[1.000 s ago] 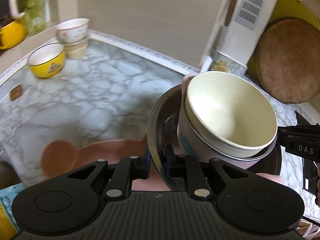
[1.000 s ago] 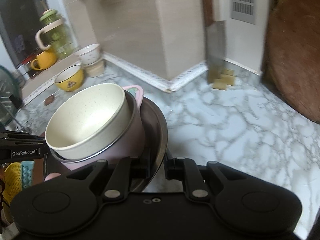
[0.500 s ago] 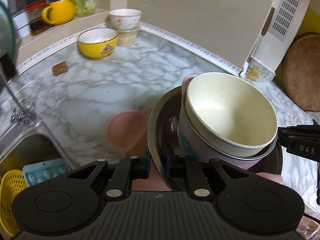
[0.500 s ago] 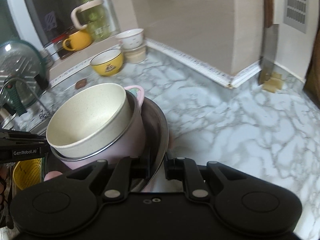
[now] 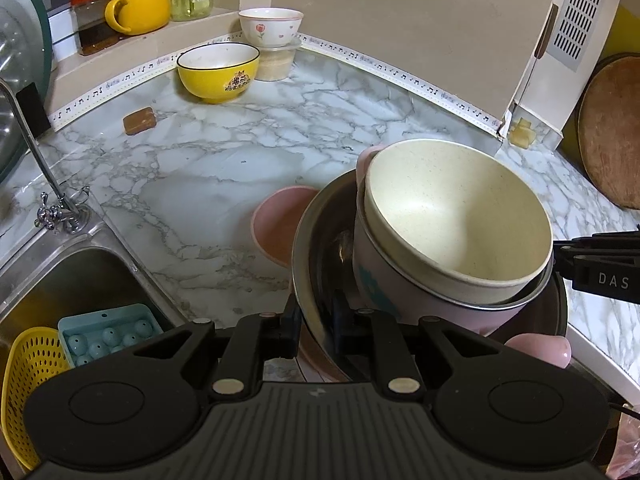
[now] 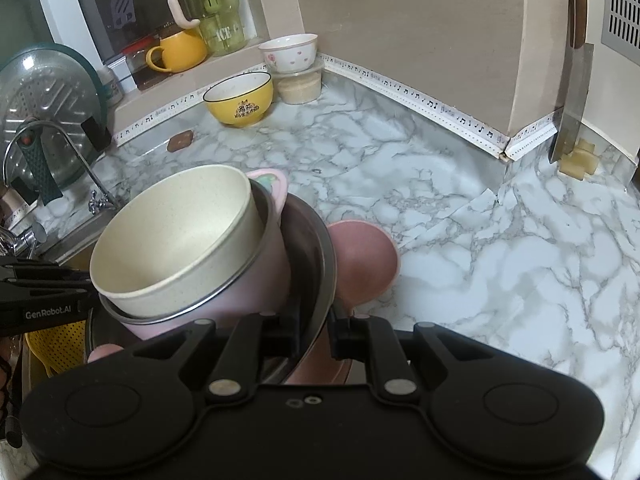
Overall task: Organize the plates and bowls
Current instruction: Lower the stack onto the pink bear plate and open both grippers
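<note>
left gripper (image 5: 316, 330): clamped on the near rim of the metal bowl (image 5: 316, 240) | right gripper (image 6: 316, 336): clamped on that bowl's opposite rim | load: pink pot (image 5: 384, 288) inside the metal bowl, cream bowl (image 5: 460, 216) nested in the pot | pink dish (image 6: 364, 264) under the metal bowl | yellow bowl (image 5: 218, 72) well beyond the metal bowl, near the counter's (image 5: 240, 152) far corner.

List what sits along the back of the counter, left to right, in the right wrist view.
Yellow mug → green jar → yellow bowl → floral white bowl stacked on a lidded tub → cleaver leaning at the wall.
</note>
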### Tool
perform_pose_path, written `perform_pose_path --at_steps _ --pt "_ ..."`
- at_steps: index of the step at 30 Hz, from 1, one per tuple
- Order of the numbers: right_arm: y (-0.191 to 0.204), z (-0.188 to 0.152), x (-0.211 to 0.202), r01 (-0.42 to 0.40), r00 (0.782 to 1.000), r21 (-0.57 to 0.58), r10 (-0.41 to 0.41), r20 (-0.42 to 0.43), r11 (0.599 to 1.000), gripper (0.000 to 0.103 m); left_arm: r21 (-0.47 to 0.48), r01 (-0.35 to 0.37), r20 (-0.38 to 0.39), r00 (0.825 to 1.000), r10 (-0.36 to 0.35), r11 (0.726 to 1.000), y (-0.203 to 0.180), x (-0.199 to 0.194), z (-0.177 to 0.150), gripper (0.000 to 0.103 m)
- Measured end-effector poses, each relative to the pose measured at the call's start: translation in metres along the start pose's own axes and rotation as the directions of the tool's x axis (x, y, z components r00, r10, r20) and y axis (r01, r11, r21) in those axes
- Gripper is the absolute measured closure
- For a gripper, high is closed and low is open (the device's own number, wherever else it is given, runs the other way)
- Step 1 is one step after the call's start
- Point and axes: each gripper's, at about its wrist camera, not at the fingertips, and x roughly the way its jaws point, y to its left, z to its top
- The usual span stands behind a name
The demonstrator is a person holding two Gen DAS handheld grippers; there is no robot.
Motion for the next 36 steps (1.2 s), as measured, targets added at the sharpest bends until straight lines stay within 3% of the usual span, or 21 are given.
perform_pose_path --at_steps 24,36 --pt "-0.003 -0.007 0.017 0.054 0.998 0.017 -0.054 -0.025 0.998 0.089 0.046 0.003 0.016 1.000 -0.003 0.999 -0.004 0.019 -0.003 0.089" --pt "-0.005 -0.009 0.018 0.045 0.998 0.042 -0.043 -0.035 0.998 0.085 0.031 0.024 0.017 1.000 -0.024 0.999 -0.001 0.019 -0.006 0.089"
